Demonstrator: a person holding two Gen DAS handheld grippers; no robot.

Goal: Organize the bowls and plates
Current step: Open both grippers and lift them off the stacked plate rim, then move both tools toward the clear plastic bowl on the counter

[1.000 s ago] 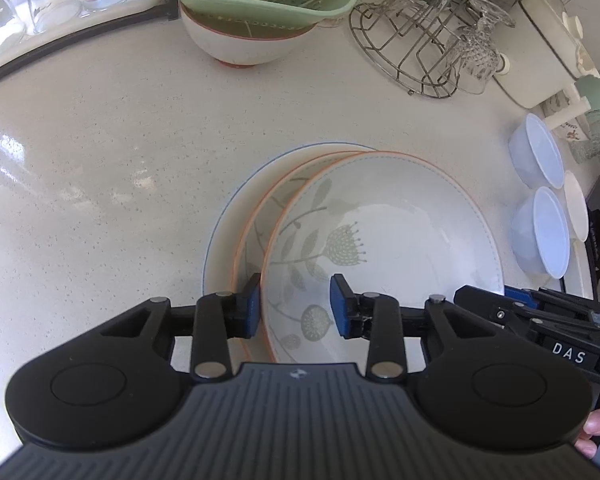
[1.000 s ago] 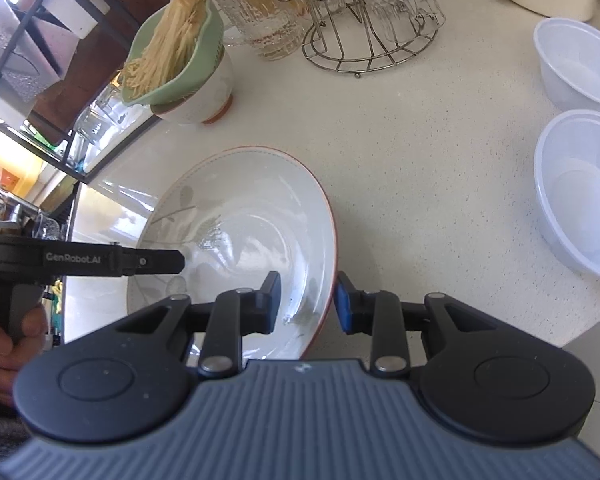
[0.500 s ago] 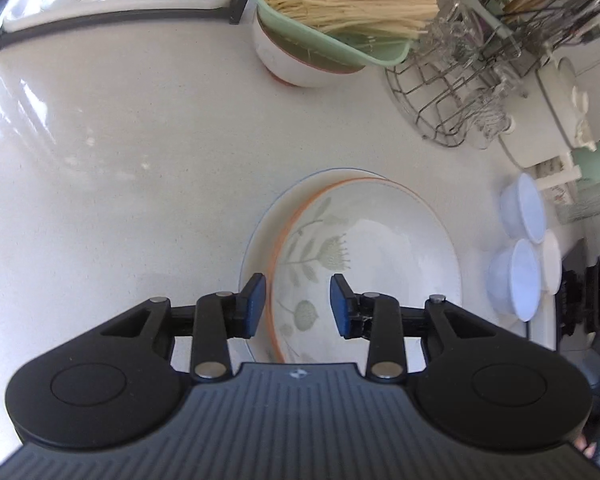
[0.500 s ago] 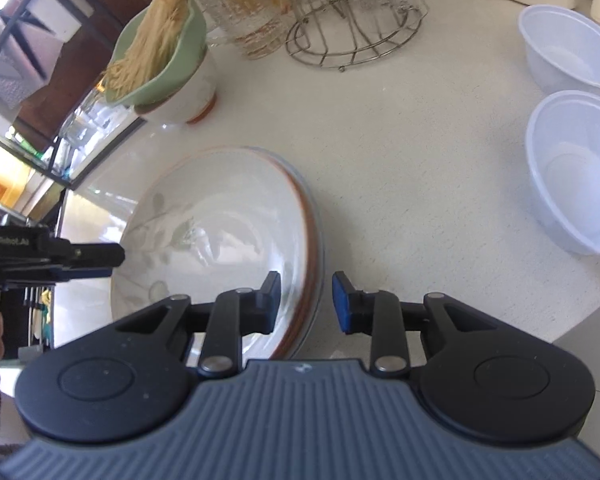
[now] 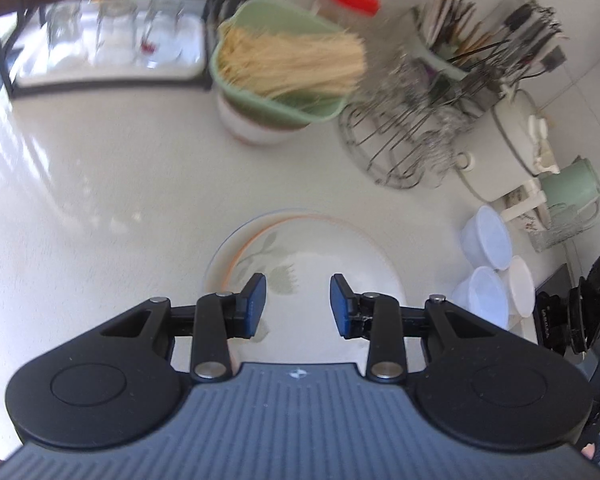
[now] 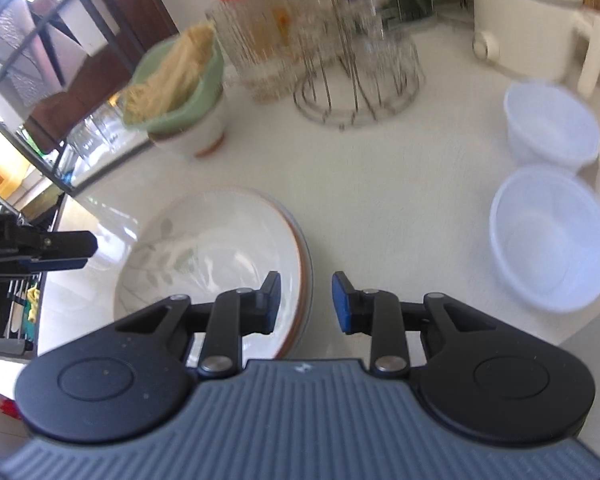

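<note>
The plates (image 5: 300,256) lay stacked on the counter (image 5: 100,184), near its front edge and roughly midway along it, the floral one on top with an orange rim and a blue-rimmed one showing underneath. That stacking step looked finished. The clear plastic bowls (image 6: 552,236) stood toward the counter's right end, side by side and not nested, so they seemed the likely next job.

The left gripper (image 5: 298,306) hung above the stack, tilted steeply down, its jaws parted with nothing between them and only the plate's face showing through the gap. The right gripper (image 6: 306,302) was likewise angled down over the stack's right rim, jaws parted and empty, clear of the rim. Seen from the right wrist, the left gripper reached in from the left, above the plate's far side and not touching it.

For the bowls, the right gripper would probably need to swing rightward and straddle the nearer bowl's thin wall with one pad inside and one outside. The plastic looked light and slick, so it might slide along the counter unless the pinch was firm. Both views were blurred.
</note>
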